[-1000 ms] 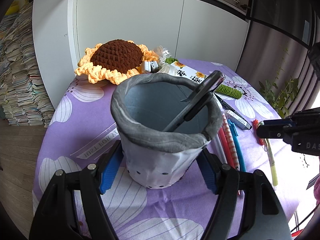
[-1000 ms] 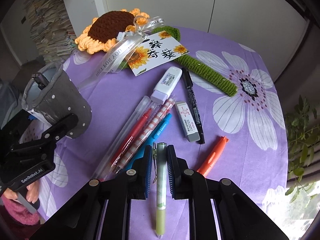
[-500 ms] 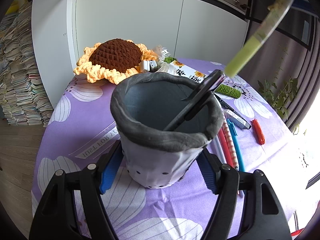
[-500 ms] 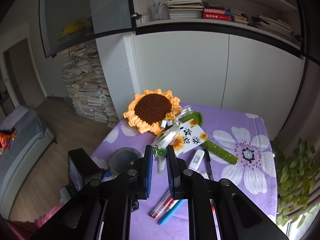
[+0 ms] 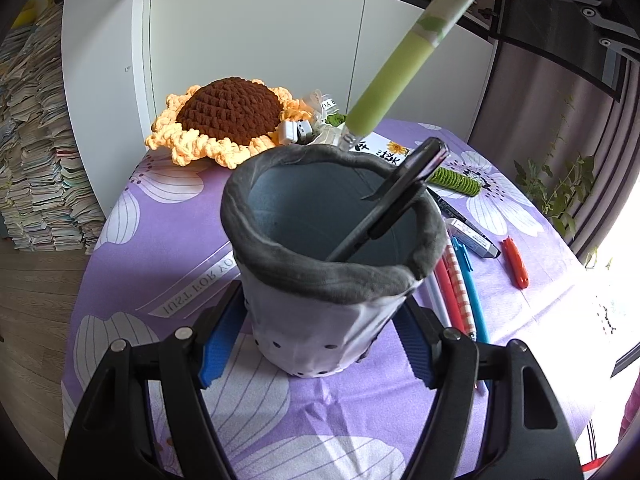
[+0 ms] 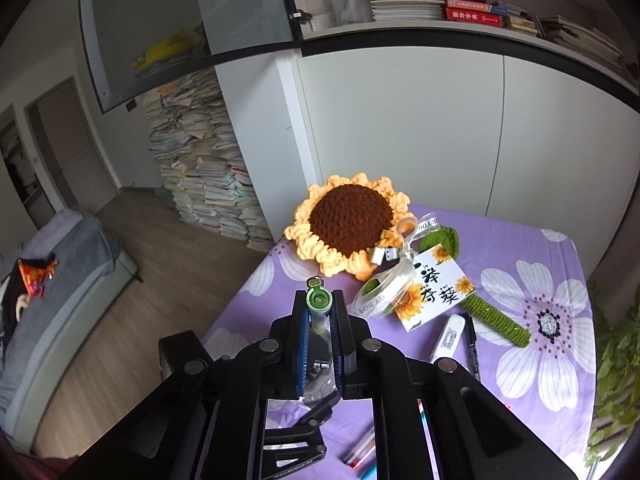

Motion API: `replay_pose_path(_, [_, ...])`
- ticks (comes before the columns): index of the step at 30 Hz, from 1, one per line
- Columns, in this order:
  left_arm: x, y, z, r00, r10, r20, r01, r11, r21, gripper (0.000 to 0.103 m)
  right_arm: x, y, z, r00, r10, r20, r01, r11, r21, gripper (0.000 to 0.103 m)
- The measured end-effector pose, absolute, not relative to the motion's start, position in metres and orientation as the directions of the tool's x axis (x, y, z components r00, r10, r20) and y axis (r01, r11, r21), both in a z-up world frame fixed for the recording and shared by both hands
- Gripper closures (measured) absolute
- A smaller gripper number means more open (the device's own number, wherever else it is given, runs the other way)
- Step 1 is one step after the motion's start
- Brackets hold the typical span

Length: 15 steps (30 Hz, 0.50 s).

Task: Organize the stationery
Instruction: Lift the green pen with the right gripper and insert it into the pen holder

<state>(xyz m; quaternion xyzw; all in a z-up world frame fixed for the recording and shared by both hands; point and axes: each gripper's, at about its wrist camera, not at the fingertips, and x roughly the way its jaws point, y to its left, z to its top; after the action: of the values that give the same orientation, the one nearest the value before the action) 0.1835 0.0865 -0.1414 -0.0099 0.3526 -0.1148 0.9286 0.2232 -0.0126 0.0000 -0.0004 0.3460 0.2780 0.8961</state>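
Right gripper [image 6: 319,312] clenched on the green pen [image 5: 404,68], held near its cap end; in the left wrist view the pen enters from the upper right of the frame and slants down, tip hanging just at the far rim of the grey fabric pen holder [image 5: 332,268]. Tip looks not yet inside; the fisheye view makes the gap hard to judge.

Left gripper [image 5: 316,344] straddles the holder's base at lower centre, blue pads [image 5: 218,340] on either side. Whether they press the fabric or merely bracket it I cannot tell. Likely purpose: steady the soft holder so it does not tip during insertion.

A black pen [image 5: 396,196] already leans inside against the right rim. Other pens [image 5: 460,280] lie on the purple cloth [image 5: 168,264] to the right, still to be collected.
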Motion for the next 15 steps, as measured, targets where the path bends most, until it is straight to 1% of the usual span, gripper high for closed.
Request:
replay_pose_path(8, [0.184, 0.087, -0.141, 0.724, -0.222, -0.653, 0.207, 0.973, -0.1, 0.032, 0.215, -0.018, 0.007, 0.616, 0.513, -0.598, -0.515, 0.836, 0.186, 0.092])
replay_pose_path(15, [0.184, 0.087, -0.141, 0.724, -0.222, -0.653, 0.207, 0.973, -0.101, 0.032, 0.224, -0.006, -0.018, 0.586, 0.469, -0.661, -0.501, 0.851, 0.159, 0.092])
